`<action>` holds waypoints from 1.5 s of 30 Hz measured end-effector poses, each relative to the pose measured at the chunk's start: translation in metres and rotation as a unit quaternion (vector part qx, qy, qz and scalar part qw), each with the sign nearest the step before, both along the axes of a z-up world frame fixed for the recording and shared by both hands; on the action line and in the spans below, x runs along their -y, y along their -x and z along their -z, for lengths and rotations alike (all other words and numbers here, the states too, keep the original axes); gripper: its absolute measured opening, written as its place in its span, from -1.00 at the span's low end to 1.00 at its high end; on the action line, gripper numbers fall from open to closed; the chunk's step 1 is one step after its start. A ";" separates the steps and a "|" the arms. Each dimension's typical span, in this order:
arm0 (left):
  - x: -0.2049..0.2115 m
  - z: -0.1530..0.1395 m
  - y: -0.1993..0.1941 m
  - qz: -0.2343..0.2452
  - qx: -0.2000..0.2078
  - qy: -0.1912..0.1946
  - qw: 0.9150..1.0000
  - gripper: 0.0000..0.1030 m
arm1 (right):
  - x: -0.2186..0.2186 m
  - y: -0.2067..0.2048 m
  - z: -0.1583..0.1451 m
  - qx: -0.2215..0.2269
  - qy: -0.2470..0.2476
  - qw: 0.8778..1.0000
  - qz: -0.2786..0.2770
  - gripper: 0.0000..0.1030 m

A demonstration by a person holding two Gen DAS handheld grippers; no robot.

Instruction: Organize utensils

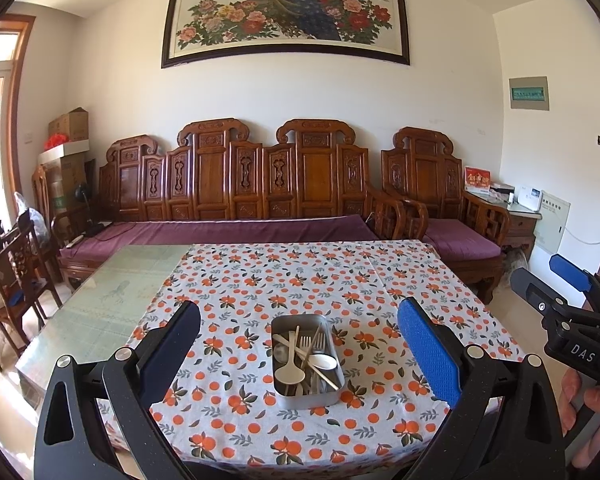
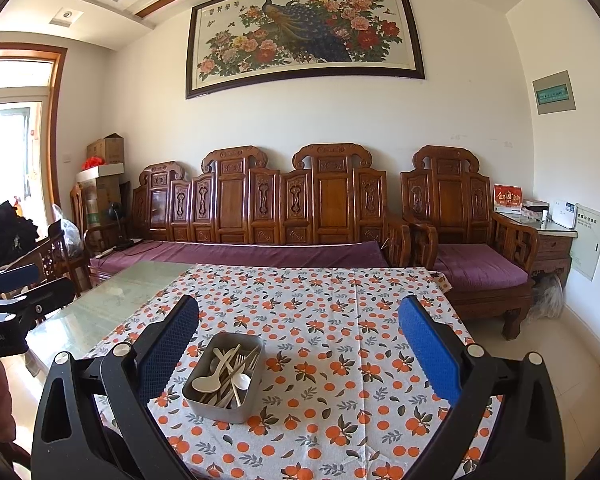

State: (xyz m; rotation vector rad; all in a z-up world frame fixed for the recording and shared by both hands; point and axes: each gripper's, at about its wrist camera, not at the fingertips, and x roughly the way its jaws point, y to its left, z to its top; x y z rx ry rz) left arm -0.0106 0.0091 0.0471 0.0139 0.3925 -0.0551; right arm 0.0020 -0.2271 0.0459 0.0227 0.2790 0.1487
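Near table's [image 1: 100, 312] front edge, metal tin [image 1: 307, 394] w/ utensils [image 1: 306, 354]; left gripper [image 1: 300, 344] & right gripper [image 2: 300, 344] both spread wide, holding nothing.

Peacock painting [image 1: 286, 14] above carved sofa [image 1: 236, 184]

A matt grey metal tin [image 1: 308, 394] of pale plastic utensils [image 1: 290, 374] sits on printed cloth [image 1: 340, 280]; glossy glass tabletop [image 1: 112, 304] left.
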 end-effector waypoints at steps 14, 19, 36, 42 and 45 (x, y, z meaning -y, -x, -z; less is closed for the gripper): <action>0.001 0.001 -0.001 0.002 0.000 0.000 1.000 0.85 | -0.001 -0.001 0.002 -0.001 -0.001 1.000 -0.001 0.95; 0.001 0.001 -0.001 0.002 0.000 0.000 1.000 0.85 | -0.002 0.000 0.003 -0.001 -0.001 1.000 -0.002 0.95; 0.003 0.002 0.000 0.002 0.001 -0.002 1.000 0.85 | -0.004 -0.001 0.004 -0.003 -0.004 1.000 -0.004 0.95; 0.003 0.002 0.000 0.002 0.001 -0.002 1.000 0.85 | -0.007 0.000 0.004 -0.003 -0.004 1.000 -0.003 0.95; 0.003 0.002 0.000 0.002 0.001 -0.003 1.000 0.85 | -0.007 0.000 0.004 -0.002 -0.004 1.000 -0.003 0.95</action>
